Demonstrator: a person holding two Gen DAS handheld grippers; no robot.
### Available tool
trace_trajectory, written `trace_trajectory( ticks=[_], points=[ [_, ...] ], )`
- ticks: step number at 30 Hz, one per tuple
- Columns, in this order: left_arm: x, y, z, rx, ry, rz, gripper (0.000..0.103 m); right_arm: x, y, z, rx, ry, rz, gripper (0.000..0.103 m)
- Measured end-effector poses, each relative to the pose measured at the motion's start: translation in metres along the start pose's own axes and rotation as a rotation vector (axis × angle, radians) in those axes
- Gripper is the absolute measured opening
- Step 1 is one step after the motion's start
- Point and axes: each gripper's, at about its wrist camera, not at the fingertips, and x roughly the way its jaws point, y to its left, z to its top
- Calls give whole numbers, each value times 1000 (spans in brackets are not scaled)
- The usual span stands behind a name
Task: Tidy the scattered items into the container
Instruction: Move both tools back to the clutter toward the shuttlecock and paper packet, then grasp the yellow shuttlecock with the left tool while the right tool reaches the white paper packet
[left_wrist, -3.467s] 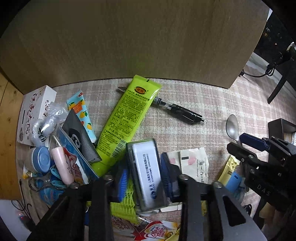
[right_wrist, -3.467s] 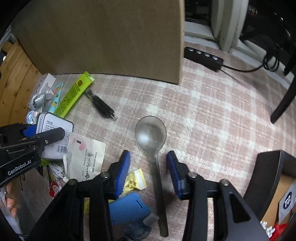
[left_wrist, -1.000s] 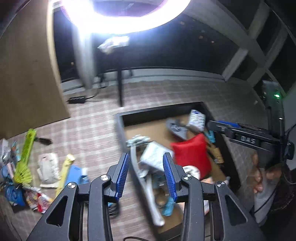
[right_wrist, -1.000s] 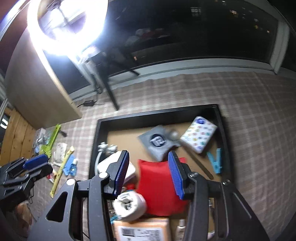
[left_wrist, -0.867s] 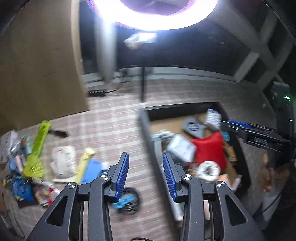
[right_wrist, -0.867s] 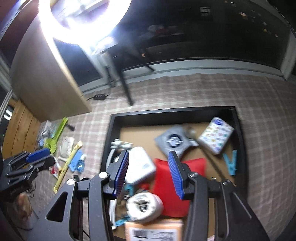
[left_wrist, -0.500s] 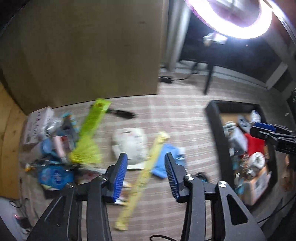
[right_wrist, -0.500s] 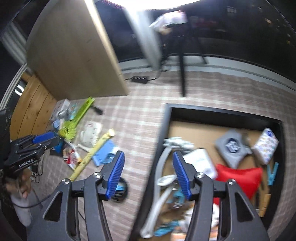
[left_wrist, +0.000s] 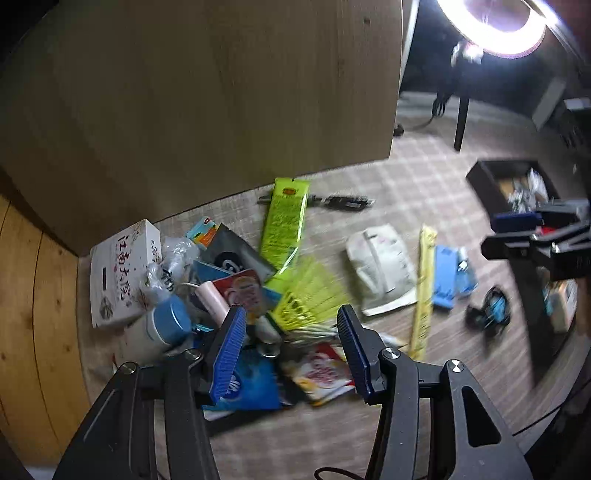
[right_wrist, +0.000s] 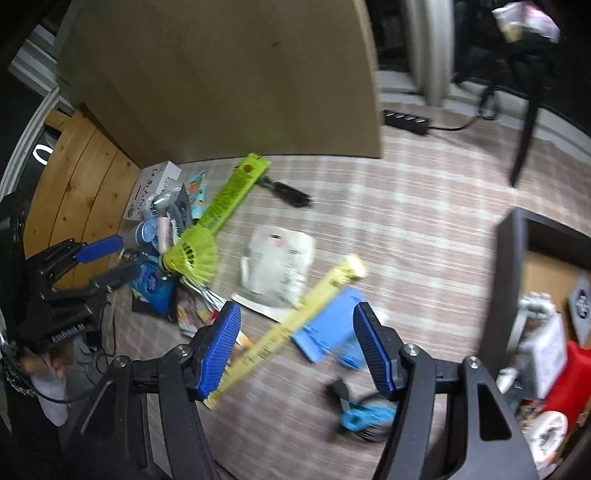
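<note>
My left gripper (left_wrist: 291, 347) hangs over the pile of scattered items with its jaws opening and nothing between them. Under it lie a yellow-green shuttlecock (left_wrist: 310, 295), a red-and-white sachet (left_wrist: 321, 369) and a blue packet (left_wrist: 247, 384). My right gripper (right_wrist: 295, 350), jaws also opening and empty, hovers above a long yellow sachet (right_wrist: 295, 325) and a blue case (right_wrist: 328, 328). A white pouch (right_wrist: 280, 266), a green tube (right_wrist: 232, 192) and a black pen (right_wrist: 284, 192) lie farther off. The black container (right_wrist: 513, 295) stands at the right, holding several items.
A tall wooden panel (left_wrist: 221, 92) rises behind the pile, with a wooden wall (left_wrist: 37, 295) at the left. A white box (left_wrist: 122, 273) and blue-lidded jar (left_wrist: 166, 325) sit at the pile's left. A blue-and-black cable bundle (right_wrist: 362, 413) lies near the container. A power strip (right_wrist: 406, 120) is beyond.
Both grippers swung from above the container back over the scattered pile and came lower. Both pairs of jaws spread wider. The box once held by the left is gone.
</note>
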Motion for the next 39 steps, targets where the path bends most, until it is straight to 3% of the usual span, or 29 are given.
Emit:
trace_trajectory(
  ticks=[5, 12, 19, 27, 29, 32, 39],
  points=[
    [23, -7, -2, 136, 25, 28, 49, 37, 18, 15, 16, 42, -11, 63],
    [45, -17, 0, 222, 14, 18, 49, 69, 26, 33, 26, 72, -34, 63],
    [58, -21, 2, 231, 11, -2, 49, 93, 28, 42, 33, 103, -43, 63],
    [68, -23, 0, 219, 19, -27, 40, 120, 36, 35, 14, 162, -92, 63],
    [68, -22, -1, 212, 15, -33, 38, 126, 38, 31, 8, 169, -113, 69],
    [66, -21, -2, 200, 8, -43, 34, 129, 49, 28, -48, 145, -145, 70],
    [59, -13, -6, 147, -9, -53, 27, 122, 47, 25, -57, 91, -138, 51]
  ],
)
